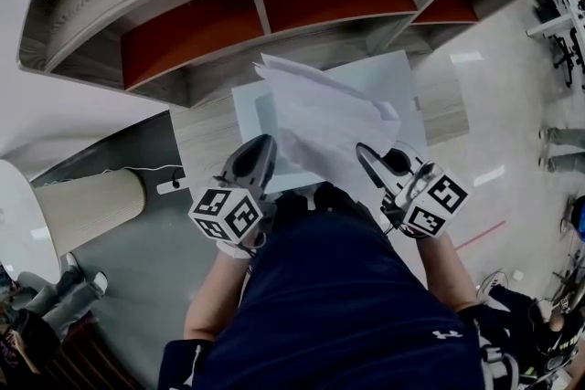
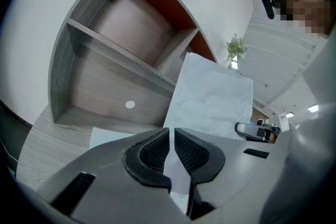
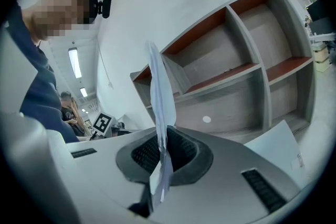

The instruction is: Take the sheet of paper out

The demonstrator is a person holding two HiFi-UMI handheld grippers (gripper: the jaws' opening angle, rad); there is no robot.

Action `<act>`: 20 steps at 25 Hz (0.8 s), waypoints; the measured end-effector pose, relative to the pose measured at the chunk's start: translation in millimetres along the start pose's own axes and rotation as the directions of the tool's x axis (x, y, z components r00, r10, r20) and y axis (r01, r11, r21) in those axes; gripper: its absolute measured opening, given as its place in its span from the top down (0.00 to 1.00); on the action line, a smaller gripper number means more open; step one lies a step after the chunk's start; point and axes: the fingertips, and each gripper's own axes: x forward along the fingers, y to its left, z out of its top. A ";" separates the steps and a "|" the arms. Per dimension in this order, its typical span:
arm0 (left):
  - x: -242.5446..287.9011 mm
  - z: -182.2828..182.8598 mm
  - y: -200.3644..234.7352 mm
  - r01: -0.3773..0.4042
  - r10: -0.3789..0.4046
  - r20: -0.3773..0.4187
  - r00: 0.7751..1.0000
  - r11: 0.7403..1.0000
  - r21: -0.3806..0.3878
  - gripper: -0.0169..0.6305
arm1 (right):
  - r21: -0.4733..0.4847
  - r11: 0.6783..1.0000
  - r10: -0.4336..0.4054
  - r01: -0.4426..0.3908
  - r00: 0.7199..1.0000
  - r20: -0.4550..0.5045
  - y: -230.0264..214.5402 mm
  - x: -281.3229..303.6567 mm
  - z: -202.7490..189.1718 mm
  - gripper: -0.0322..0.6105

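sheet of paper (image 1: 320, 119) spans both | right gripper (image 3: 160, 152) clenched on its edge | left gripper (image 2: 172, 149) apparently grasping it too

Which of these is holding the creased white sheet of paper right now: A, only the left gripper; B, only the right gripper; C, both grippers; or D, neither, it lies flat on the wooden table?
C: the left gripper and the right gripper each have their jaws closed on the creased white sheet of paper, as each gripper's own view shows.
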 end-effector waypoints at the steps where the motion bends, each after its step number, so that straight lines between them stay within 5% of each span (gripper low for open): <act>1: -0.1 -0.6 -0.8 0.002 -0.002 -0.001 1.000 1.000 -0.002 0.91 | 0.002 1.000 0.000 0.000 1.000 -0.002 0.7 -0.3 -0.7 0.92; 20: -1.3 -0.7 2.2 0.002 -0.002 -0.015 1.000 1.000 0.001 0.91 | 0.008 1.000 0.004 -0.004 1.000 -0.026 1.0 4.6 -5.1 0.93</act>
